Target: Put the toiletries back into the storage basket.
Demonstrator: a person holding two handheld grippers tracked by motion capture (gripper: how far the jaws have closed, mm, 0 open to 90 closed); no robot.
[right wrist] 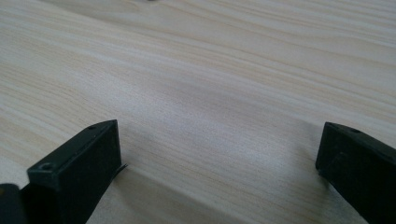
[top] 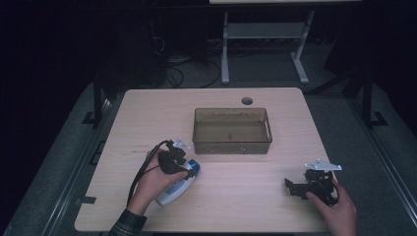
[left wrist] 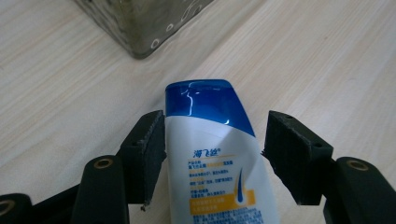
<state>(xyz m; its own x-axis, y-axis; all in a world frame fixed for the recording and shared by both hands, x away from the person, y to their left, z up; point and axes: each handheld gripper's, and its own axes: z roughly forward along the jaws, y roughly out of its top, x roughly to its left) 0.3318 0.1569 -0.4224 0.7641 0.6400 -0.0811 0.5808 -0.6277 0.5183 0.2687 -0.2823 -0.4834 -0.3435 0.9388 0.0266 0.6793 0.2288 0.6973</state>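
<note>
Left claw (left wrist: 212,154): I am spreading its jaws around the bottle (left wrist: 215,158), not gripping.
Bottle: lying between those jaws, bin (left wrist: 140,23) beyond.
Right claw (right wrist: 217,163): gaping over bare worktop (right wrist: 210,70).

Item: white shampoo bottle (left wrist: 217,172) with blue cap, lying between the open jaws of the left gripper (left wrist: 212,156).
Markings, left gripper view: blue Chinese brand lettering, three characters with a registered-trademark sign, printed on the white body just below the cap. Beneath it, several lines of small blue and yellow Chinese print, too small to read. A yellow band with further illegible print follows.
</note>
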